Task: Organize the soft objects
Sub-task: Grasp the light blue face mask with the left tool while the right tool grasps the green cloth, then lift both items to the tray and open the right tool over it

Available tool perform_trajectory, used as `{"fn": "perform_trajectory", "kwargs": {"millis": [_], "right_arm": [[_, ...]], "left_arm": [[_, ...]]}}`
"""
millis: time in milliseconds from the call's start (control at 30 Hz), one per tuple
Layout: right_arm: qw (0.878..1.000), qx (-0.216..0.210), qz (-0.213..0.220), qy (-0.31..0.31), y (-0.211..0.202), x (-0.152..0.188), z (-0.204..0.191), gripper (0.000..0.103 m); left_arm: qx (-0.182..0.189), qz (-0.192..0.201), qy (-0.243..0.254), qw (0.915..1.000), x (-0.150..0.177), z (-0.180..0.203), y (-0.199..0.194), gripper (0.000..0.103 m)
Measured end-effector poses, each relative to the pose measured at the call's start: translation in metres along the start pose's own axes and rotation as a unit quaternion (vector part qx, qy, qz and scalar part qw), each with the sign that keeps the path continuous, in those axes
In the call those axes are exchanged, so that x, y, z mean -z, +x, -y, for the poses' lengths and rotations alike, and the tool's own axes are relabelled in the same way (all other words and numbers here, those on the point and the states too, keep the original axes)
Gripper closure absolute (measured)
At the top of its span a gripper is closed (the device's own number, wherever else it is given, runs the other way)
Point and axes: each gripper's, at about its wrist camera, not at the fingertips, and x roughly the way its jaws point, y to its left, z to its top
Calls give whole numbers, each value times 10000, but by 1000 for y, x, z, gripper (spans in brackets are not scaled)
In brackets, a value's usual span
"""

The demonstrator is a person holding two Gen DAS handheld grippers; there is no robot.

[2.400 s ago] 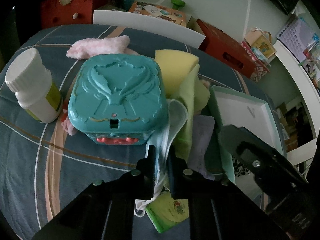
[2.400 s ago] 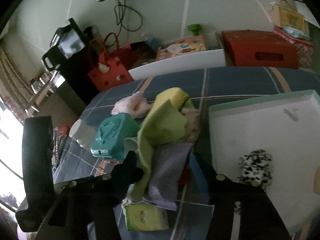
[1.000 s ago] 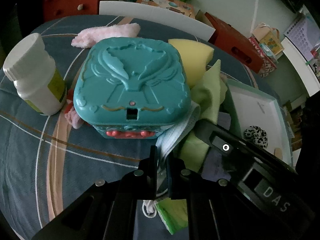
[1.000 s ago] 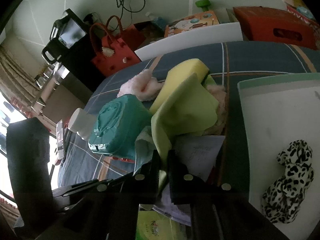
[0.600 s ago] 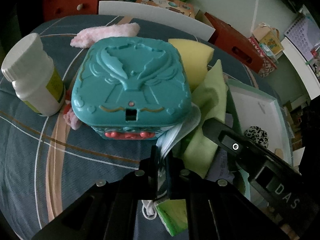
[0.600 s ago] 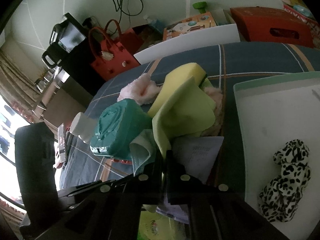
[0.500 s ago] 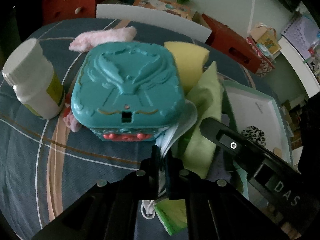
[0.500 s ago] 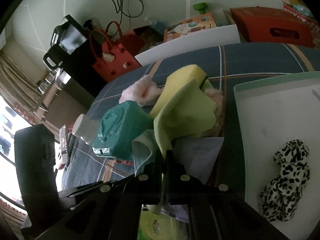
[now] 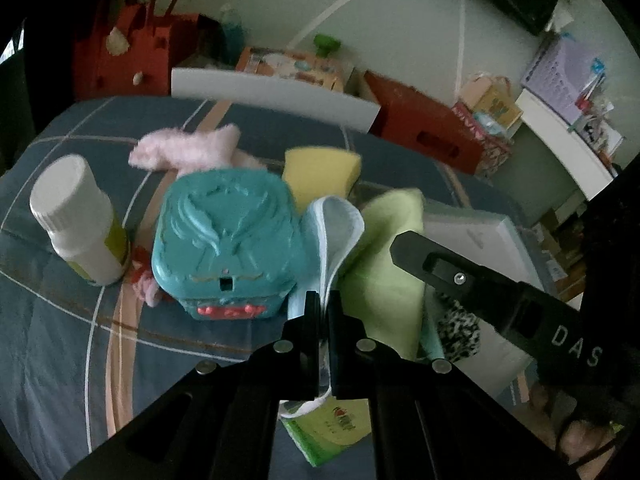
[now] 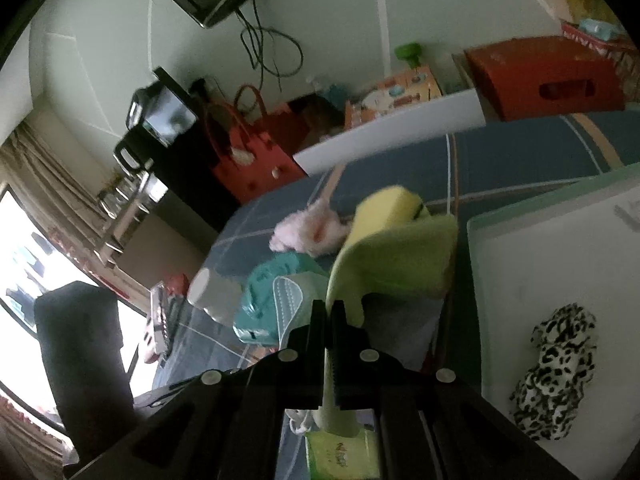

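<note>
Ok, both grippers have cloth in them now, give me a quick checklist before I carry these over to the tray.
1. Left gripper shut on the light blue face mask: ok.
2. Right gripper shut on the green cloth: ok.
3. Mask clear of the teal toy case: cannot tell, they overlap.
4. Green cloth free of the yellow sponge: cannot tell.
5. Tray has bare room beside the leopard-print scrunchie: ok.

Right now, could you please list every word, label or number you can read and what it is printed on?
"DAS": white letters on the black body of the right gripper.
Green tissue packet: red logo and print, too blurred to read.
White bottle: label unreadable.
Wall calendar: too small to read.
</note>
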Motion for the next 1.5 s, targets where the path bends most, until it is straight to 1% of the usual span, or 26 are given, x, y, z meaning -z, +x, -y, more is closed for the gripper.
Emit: {"fn": "perform_trajectory", "kwargs": {"millis": [167,333,433,500,767,933,1067,1200,1300,1467,1500], "right_arm": [[9992,-115,367,-95,-20,-6,-9,100],[9972,-179,715,-153,-42,-11,-15,100],[9956,-208,903,-141,-55,-13,-15,100],[9944,-201,1035,-118,-64,-15,-14,100],[9901,-222,1388,-32,-89,-20,-12,100],[9854,-296,1667,-159,-108,-22,-20,100],[9845,-263,1725,-152,-115,-23,-19,100],[9845,-100,1748,-64,-116,-25,-10,100],[9824,98,1863,1,-123,-27,-2,100],[9739,629,2167,221,-146,-29,21,100],[9704,822,2253,275,-153,-29,27,100]], "left_arm": [[86,373,31,9993,-5,2,-19,100],[191,794,50,9966,-10,3,-39,100],[147,1040,42,9945,-12,2,-50,100],[131,1138,-13,9934,-13,0,-54,100],[68,1325,-183,9910,-15,-10,-63,100],[37,1365,-151,9905,-14,-8,-65,100],[35,1374,-85,9905,-14,-4,-66,100],[36,1387,-23,9903,-16,2,-67,100],[56,1370,51,9905,-20,11,-69,100],[111,1440,294,9891,-30,35,-79,100],[132,1440,372,9888,-33,42,-80,100]]}}
